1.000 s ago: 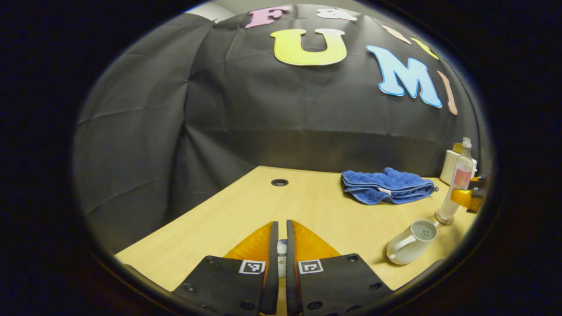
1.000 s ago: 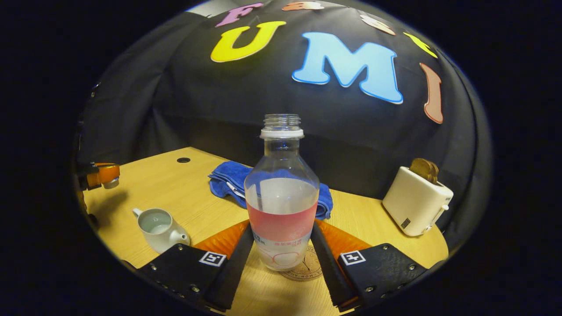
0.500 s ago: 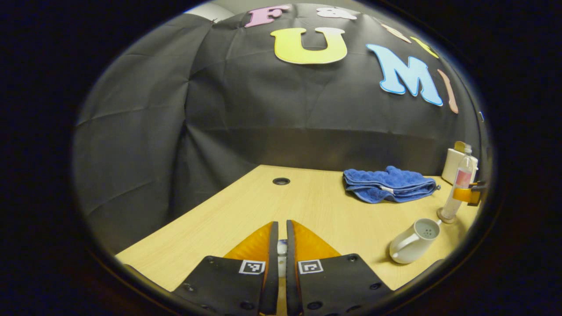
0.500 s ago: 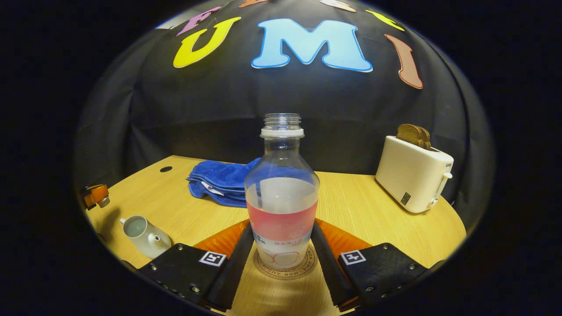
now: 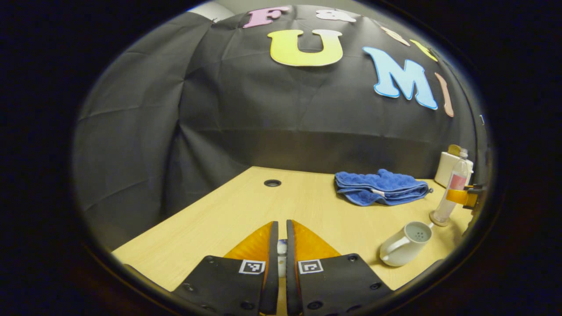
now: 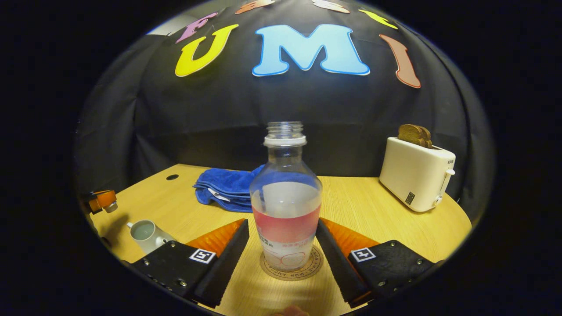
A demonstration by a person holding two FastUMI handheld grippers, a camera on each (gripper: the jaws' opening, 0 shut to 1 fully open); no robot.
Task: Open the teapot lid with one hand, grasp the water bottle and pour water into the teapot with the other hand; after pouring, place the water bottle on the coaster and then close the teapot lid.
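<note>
- On the round coaster near the table's front edge, in the right gripper view, the water bottle stands upright, uncapped and partly filled with clear water, a pink label band around its middle.
- The right gripper has its jaws spread apart, one finger on each side of the bottle with a visible gap on both sides, so neither presses on it.
- To the far left in that view the white teapot sits on the wooden table with its lid off, water showing inside.
- Just beyond the teapot, at the left edge, the left gripper hangs above the table with a small pale piece at its tip.
- In the left gripper view, the left gripper's jaws are nearly together, pinching a small white knob, apparently the teapot lid; most of it is hidden between the fingers.
- There the teapot lies well off to the right, its open mouth showing strainer holes, with the bottle behind it.
- A folded blue towel lies at the back of the table.
- A cream toaster with brown bread slices in its slots stands at the right, well apart from the bottle.
- A small round hole marks the tabletop near the back.
</note>
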